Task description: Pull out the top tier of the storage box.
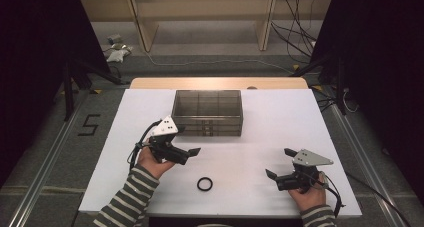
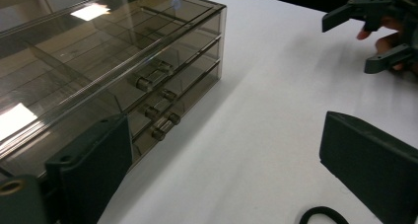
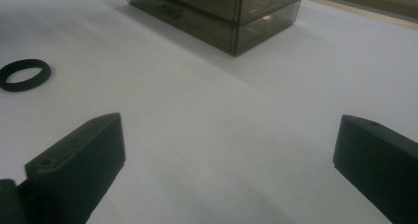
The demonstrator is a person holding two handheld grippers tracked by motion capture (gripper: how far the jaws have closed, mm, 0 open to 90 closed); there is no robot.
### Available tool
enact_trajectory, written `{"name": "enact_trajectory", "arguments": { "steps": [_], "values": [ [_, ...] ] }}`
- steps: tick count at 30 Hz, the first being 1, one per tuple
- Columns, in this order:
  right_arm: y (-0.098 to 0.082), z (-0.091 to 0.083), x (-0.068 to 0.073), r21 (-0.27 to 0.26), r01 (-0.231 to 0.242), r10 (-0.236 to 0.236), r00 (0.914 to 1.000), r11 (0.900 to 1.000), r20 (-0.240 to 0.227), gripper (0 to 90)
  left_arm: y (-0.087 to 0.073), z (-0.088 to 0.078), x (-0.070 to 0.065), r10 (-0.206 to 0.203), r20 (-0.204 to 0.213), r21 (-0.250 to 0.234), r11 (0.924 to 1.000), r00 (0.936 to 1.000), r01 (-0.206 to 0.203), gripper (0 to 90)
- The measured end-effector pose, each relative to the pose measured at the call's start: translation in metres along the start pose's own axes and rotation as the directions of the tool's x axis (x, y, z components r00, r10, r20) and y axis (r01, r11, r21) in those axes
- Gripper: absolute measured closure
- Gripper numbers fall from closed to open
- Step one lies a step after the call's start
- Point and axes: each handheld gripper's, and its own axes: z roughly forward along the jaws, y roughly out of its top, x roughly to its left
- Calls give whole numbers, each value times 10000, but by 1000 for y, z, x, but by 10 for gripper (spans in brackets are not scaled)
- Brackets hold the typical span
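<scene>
Nearest the person, a black ring (image 1: 204, 184) lay flat on the white surface (image 1: 260, 137), between the two hands and touched by neither. In the left gripper view its rim (image 2: 323, 215) showed just at the bottom edge, between the jaws but apart from them; in the right gripper view it (image 3: 24, 74) lay off to the left, well clear of that tool's jaws.

The right tongs (image 1: 280, 163) sat at the near right, jaws spread wide with nothing between them but bare surface. The right hand (image 1: 310, 193) gripped the body from behind, with the jaws pointing left and slightly far, toward the middle of the surface. The grey plate lay on top, and the cable looped off to the right. In the left gripper view the same tool (image 2: 377, 34) appeared at the upper right, jaws parted, fingers visible behind it.

The left tongs (image 1: 186, 141) stood a little farther in, at the left, also wide open and holding nothing. The left hand (image 1: 152, 161), in a striped sleeve (image 1: 125, 199), held them raised off the surface, jaws aimed right and far. One jaw lay close to the near-left corner of the drawer box, though whether it touched could not be told.

Farthest stood the smoky clear drawer box (image 1: 207, 112), three drawers high, with small round knobs (image 2: 156, 98) on the fronts and all drawers pushed in.
</scene>
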Motion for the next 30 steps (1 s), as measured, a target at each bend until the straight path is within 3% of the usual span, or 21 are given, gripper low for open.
{"name": "enact_trajectory", "arguments": {
  "steps": [6, 7, 8, 9, 10, 20, 22, 23, 24, 25, 26, 27, 28, 29, 30],
  "values": [
    [0, 0, 0, -27, 30, -30, 10000, 10000, -21, 5, 0, -4, -1, 362, 163, -94, 9993, 9992, -360, 158],
    [0, 0, 0, -33, 33, -33, 10000, 10000, -26, 5, 1, -4, -2, 623, 164, -29, 9981, 9979, -623, 158],
    [0, 0, 0, -55, 30, -30, 10000, 10000, -25, 5, 1, -3, -5, 1192, 69, 142, 9928, 9928, -1193, 182],
    [0, 0, 0, -55, 30, -30, 10000, 10000, -25, 5, 1, -3, -5, 1192, 69, 142, 9928, 9928, -1193, 189],
    [0, 0, 0, -59, 33, -33, 10000, 10000, -31, 5, 2, -2, -7, 1535, 76, 303, 9877, 9881, -1537, 194],
    [0, 0, 1, -32, 82, -82, 10000, 10000, -33, 5, 4, -3, -8, 1798, 341, 175, 9834, 9831, -1805, 220],
    [0, 0, 1, -31, 72, -72, 10000, 10000, -39, 5, 5, -4, -10, 2162, 231, 90, 9763, 9761, -2164, 220],
    [0, 0, 1, -31, 72, -72, 10000, 10000, -39, 5, 5, -4, -10, 2162, 231, 90, 9763, 9761, -2164, 222],
    [0, 0, 1, -46, 62, -62, 10000, 10000, -73, 5, 5, -5, -11, 2443, 287, -31, 9697, 9693, -2443, 221],
    [0, 0, 1, -46, 62, -62, 10000, 10000, -73, 5, 5, -5, -11, 2443, 287, -31, 9697, 9693, -2443, 221],
    [0, 0, 1, -45, 89, -89, 9999, 10000, -82, 5, 5, -6, -12, 2744, 131, -101, 9616, 9615, -2742, 222],
    [0, 0, 1, -45, 89, -89, 9999, 10000, -82, 5, 5, -6, -12, 2744, 131, -101, 9616, 9615, -2742, 223],
    [0, 0, 1, -60, 111, -111, 9999, 9999, -84, 5, 5, -6, -15, 3122, -134, -109, 9499, 9499, -3123, 226],
    [0, 0, 1, -60, 111, -111, 9999, 9999, -84, 5, 5, -6, -15, 3122, -134, -109, 9499, 9499, -3123, 226],
    [0, 0, 1, -61, 103, -103, 9999, 9999, -82, 5, 4, -4, -19, 3547, -502, 0, 9348, 9336, -3552, 225]
  ]
}}
